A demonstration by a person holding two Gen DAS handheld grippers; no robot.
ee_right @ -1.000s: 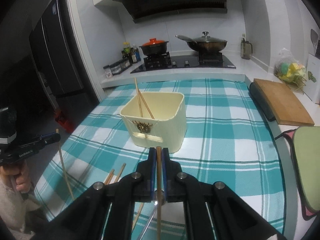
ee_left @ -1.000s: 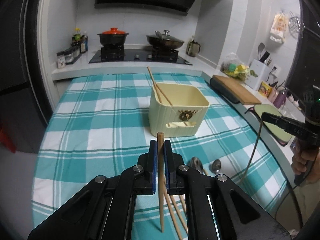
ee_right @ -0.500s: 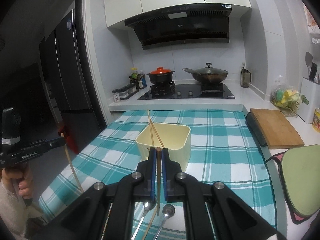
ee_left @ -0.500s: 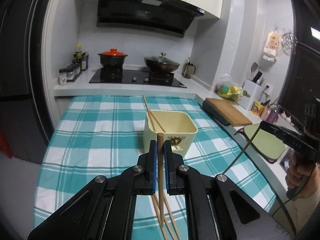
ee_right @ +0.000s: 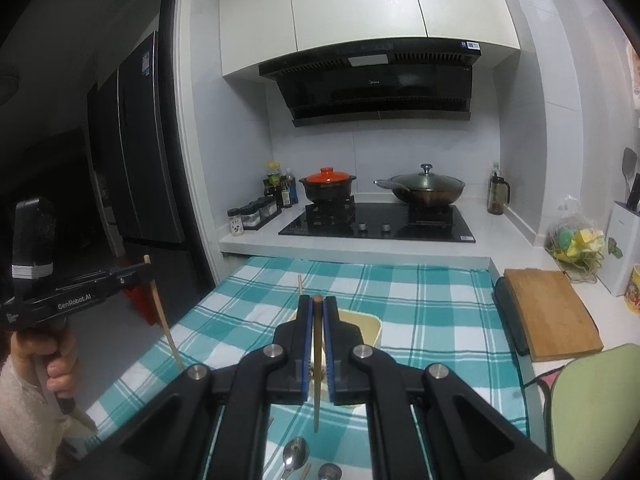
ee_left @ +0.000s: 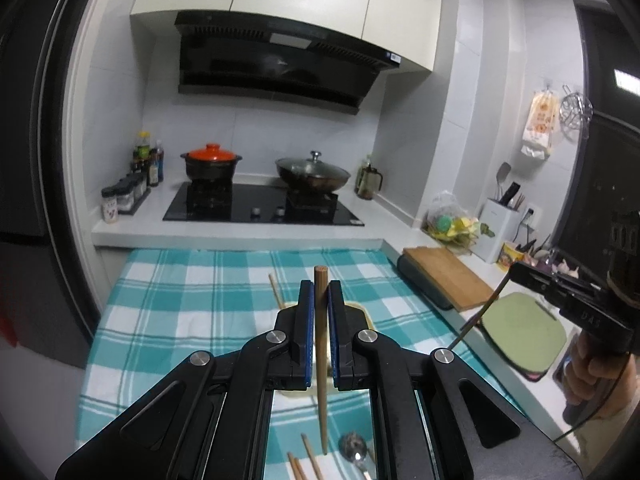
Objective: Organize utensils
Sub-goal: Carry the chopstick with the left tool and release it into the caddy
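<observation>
The left tongs are closed on one wooden chopstick, held upright with its lower tip hanging free above the checked cloth, a pose that suits lowering it end-first into the cream holder just beyond the tongs. The right tongs likewise pinch a second chopstick vertically, its holder directly behind and partly hidden by the jaws, with an earlier chopstick already leaning inside. Nearer than the holder, loose chopsticks and spoons lie on the counter, apparently not yet sorted.
</observation>
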